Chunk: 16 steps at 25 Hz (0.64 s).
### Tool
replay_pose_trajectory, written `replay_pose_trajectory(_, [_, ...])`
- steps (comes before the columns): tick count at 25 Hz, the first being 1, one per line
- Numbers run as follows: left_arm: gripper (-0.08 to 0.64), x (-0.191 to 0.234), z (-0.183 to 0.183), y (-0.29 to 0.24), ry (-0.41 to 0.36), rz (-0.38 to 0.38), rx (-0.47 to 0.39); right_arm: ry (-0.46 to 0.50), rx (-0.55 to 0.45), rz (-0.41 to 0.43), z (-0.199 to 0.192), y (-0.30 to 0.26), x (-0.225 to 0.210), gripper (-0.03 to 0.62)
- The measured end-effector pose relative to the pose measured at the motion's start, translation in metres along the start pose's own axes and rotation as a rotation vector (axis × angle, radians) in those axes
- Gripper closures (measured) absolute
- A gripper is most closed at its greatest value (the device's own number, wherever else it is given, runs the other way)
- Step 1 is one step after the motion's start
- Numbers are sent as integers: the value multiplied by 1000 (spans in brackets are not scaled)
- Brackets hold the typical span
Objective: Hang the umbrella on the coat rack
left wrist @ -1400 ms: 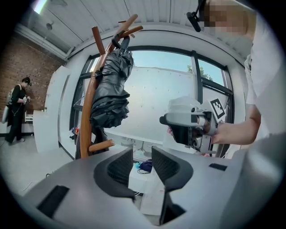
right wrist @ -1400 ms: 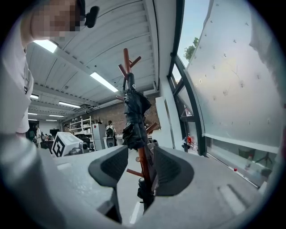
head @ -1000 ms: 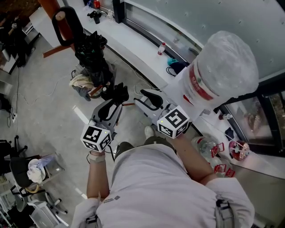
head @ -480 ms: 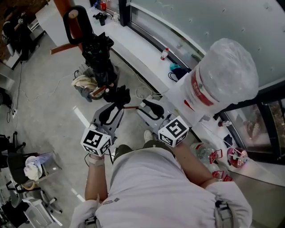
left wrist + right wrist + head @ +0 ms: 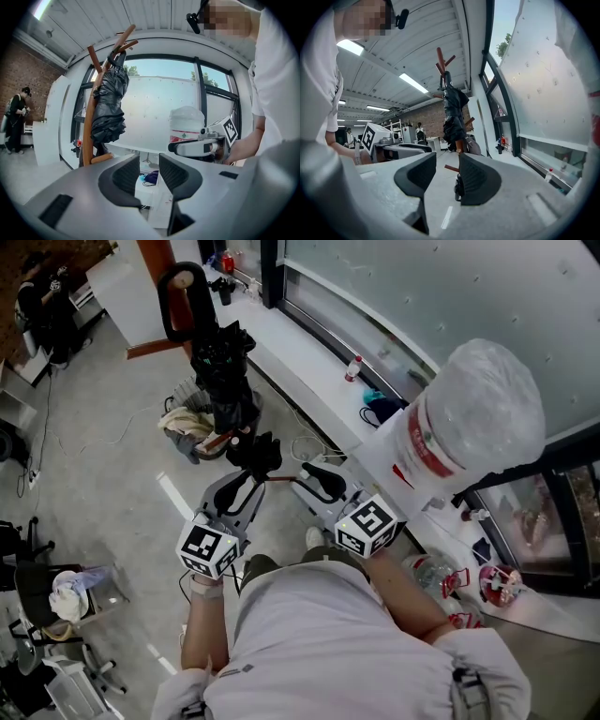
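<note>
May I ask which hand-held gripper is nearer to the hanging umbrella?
Left. The left hand-held gripper points toward the umbrella, short of it; the right hand-held gripper sits farther off, on the window side.

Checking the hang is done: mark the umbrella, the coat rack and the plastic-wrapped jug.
umbrella (image 5: pixel 108 110), left gripper view, on its bunched black canopy.
coat rack (image 5: pixel 87 136), left gripper view, on the curved wooden pole.
plastic-wrapped jug (image 5: pixel 487 409), head view, on its white wrapped top.
</note>
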<state>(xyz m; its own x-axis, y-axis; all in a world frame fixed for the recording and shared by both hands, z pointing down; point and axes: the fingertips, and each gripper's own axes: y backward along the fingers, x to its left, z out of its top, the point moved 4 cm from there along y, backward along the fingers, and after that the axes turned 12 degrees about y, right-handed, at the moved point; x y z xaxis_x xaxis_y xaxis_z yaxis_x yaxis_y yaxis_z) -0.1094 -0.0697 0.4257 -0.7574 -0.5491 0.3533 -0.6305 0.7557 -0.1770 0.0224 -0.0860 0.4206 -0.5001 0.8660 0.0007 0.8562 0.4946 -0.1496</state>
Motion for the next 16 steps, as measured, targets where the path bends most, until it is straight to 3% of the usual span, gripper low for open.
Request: replay_pose_trajectory(16, [450, 14, -2, 5, 17, 30, -6, -26, 1, 21, -1, -15, 0, 436])
